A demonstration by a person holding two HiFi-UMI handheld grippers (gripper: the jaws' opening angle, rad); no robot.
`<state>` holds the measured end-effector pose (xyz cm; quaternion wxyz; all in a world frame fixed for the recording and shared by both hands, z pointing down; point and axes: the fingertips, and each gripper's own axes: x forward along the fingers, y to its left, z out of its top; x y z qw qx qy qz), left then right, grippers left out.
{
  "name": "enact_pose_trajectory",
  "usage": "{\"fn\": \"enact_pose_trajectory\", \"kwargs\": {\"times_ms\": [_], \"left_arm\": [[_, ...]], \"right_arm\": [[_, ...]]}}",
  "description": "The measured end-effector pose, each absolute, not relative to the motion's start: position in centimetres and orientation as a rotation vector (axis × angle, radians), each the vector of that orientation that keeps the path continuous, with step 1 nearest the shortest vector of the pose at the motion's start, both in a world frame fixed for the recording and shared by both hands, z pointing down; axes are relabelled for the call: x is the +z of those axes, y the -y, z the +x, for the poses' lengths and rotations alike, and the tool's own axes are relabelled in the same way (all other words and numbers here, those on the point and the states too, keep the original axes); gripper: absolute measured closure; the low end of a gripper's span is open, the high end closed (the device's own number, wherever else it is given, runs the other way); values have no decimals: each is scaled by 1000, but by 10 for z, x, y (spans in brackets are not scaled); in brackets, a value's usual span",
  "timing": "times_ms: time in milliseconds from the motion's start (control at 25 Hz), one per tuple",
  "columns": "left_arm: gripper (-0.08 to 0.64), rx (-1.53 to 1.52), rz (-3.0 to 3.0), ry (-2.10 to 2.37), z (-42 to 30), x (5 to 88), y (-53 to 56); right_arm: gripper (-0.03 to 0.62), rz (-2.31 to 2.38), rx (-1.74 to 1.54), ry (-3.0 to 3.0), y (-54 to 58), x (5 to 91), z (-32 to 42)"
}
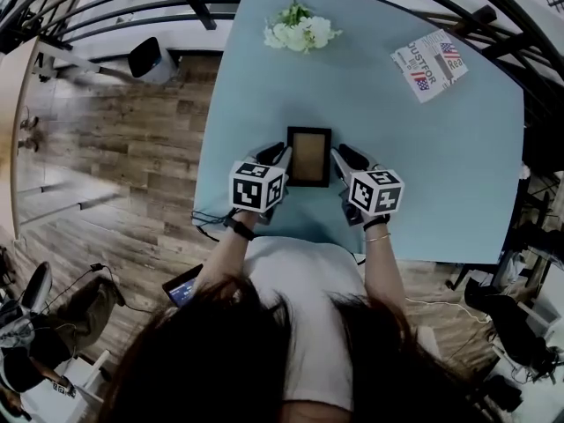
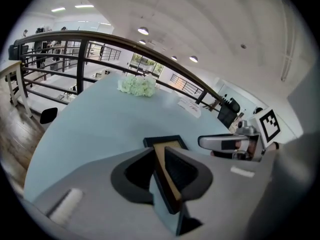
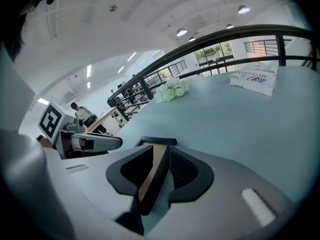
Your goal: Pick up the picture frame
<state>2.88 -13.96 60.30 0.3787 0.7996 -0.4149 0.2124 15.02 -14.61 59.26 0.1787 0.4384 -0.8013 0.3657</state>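
A small picture frame (image 1: 308, 156) with a dark border and brown inside is level over the light blue table (image 1: 423, 166), near its front edge; whether it touches the top I cannot tell. My left gripper (image 1: 281, 159) is shut on the frame's left edge and my right gripper (image 1: 338, 159) on its right edge. In the left gripper view the frame (image 2: 165, 143) runs edge-on between the jaws of that gripper (image 2: 162, 176). The right gripper view shows the frame (image 3: 158, 144) the same way, pinched by the right gripper (image 3: 158, 171).
White flowers (image 1: 300, 30) lie at the table's far edge and a printed booklet (image 1: 429, 64) at the far right. A dark railing (image 1: 132, 11) curves round the table's far side. A phone (image 1: 182, 286) rests by the person's lap.
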Motion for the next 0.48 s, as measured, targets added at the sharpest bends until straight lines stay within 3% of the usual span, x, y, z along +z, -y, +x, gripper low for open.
{"fn": "enact_pose_trajectory", "kwargs": {"times_ms": [480], "left_arm": [[495, 563, 1956, 1023, 32, 630, 134]], "right_arm": [[520, 1143, 1219, 2213, 140, 620, 148]]}}
